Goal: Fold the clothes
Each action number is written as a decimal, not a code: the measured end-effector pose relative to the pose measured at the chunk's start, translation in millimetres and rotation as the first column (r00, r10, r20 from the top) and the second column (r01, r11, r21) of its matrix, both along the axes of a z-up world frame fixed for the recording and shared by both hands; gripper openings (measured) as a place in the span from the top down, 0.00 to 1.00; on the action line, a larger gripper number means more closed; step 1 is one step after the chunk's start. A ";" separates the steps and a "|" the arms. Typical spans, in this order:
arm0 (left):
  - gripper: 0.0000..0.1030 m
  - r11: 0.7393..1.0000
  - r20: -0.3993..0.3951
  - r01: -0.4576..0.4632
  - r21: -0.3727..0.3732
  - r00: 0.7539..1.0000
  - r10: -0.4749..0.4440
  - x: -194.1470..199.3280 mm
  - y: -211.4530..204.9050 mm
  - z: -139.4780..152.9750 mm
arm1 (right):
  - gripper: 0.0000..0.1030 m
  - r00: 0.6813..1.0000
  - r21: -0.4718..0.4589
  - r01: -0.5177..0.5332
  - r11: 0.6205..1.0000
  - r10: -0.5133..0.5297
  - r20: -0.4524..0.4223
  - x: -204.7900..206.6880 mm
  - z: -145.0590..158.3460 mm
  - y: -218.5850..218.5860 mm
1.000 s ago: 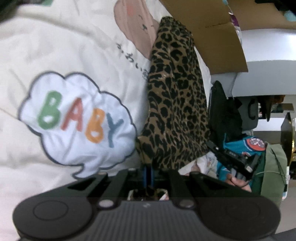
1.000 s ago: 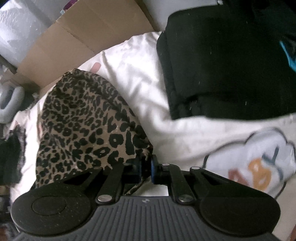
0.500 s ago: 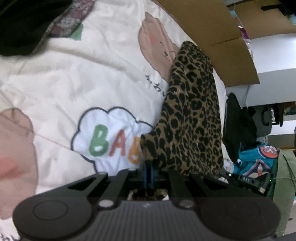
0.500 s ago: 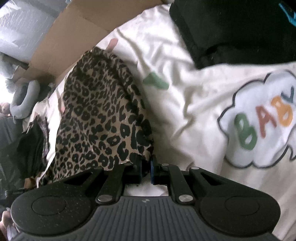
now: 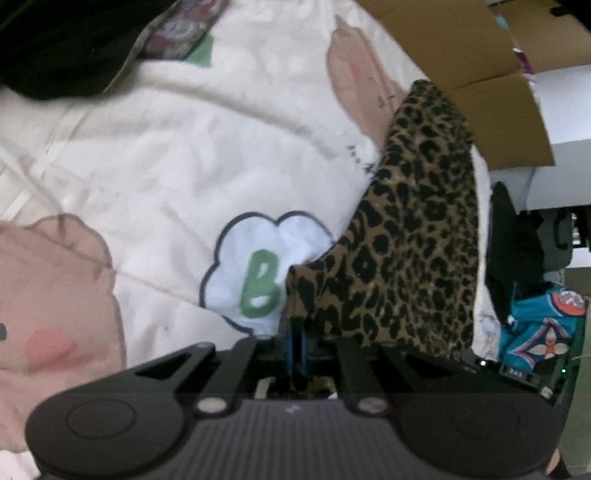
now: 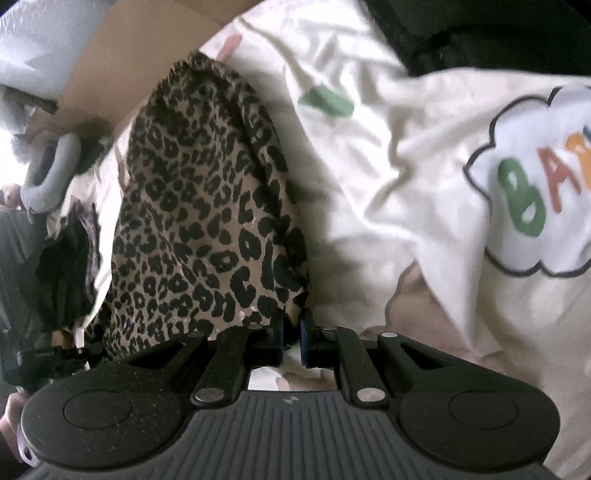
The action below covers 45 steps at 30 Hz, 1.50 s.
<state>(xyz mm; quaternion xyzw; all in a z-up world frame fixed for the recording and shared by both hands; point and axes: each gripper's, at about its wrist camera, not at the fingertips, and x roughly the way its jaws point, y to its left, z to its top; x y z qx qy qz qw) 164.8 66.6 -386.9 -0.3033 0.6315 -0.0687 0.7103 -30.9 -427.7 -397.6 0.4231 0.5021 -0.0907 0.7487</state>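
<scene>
A leopard-print garment (image 5: 417,236) is stretched over a cream quilt (image 5: 177,162) printed with a "BABY" cloud. My left gripper (image 5: 295,341) is shut on its near corner, which hangs over the cloud's letters in the left wrist view. In the right wrist view the same leopard-print garment (image 6: 207,206) runs away up the left side, and my right gripper (image 6: 291,328) is shut on its other near corner. The cloth is taut between both grips and lifted slightly off the quilt, casting a shadow.
A black folded garment (image 6: 480,26) lies at the quilt's far edge. Brown cardboard (image 5: 491,92) stands behind the leopard cloth. A dark pile and a blue patterned cloth (image 5: 539,328) sit off the right edge. A grey curved cushion (image 6: 51,170) lies at the left.
Both grippers have drawn back over the quilt with the leopard garment held. Its near edge now covers most of the "BABY" cloud in the left wrist view; the black garment has receded upward.
</scene>
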 end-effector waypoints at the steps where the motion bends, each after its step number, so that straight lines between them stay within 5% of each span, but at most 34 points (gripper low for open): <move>1: 0.95 1.000 -0.007 0.001 0.005 1.000 -0.001 0.6 -0.7 -3.8 | 0.94 1.000 -0.006 -0.003 1.000 0.003 -0.003 -0.3 -2.0 0.4; 7: 0.86 0.995 -0.021 0.015 0.102 1.000 -0.012 4.7 -8.1 -2.4 | 0.87 0.999 -0.051 -0.007 0.999 0.005 -0.041 -0.3 -7.0 -4.6; 15: 0.80 0.973 0.015 -0.021 0.228 1.000 0.018 27.1 -3.4 38.0 | 0.79 0.999 -0.104 0.041 0.994 -0.038 0.036 -14.3 16.4 -11.7; 23: 0.72 0.963 0.128 -0.044 0.265 0.992 0.010 84.6 -49.4 113.4 | 0.72 0.980 -0.128 0.093 0.987 -0.068 0.188 -24.1 46.7 -9.6; 30: 0.71 0.949 0.155 -0.022 0.313 0.987 -0.028 130.6 -103.4 171.8 | 0.72 0.962 -0.131 0.060 0.989 -0.022 0.273 -21.9 55.6 -7.1; 34: 0.60 0.937 0.142 -0.004 0.349 0.989 -0.048 151.1 -127.1 197.2 | 0.72 0.956 -0.127 0.077 0.989 -0.038 0.291 -20.5 57.3 -10.0; 39: 0.53 0.911 0.107 0.024 0.411 0.991 -0.074 171.9 -155.6 207.3 | 0.72 0.968 -0.112 0.155 0.982 -0.128 0.217 -20.2 60.5 -15.2; 45: 0.50 0.911 0.139 0.076 0.405 0.980 -0.143 186.2 -191.7 204.7 | 0.60 0.964 -0.165 0.123 0.979 -0.079 0.255 -16.3 82.4 -17.6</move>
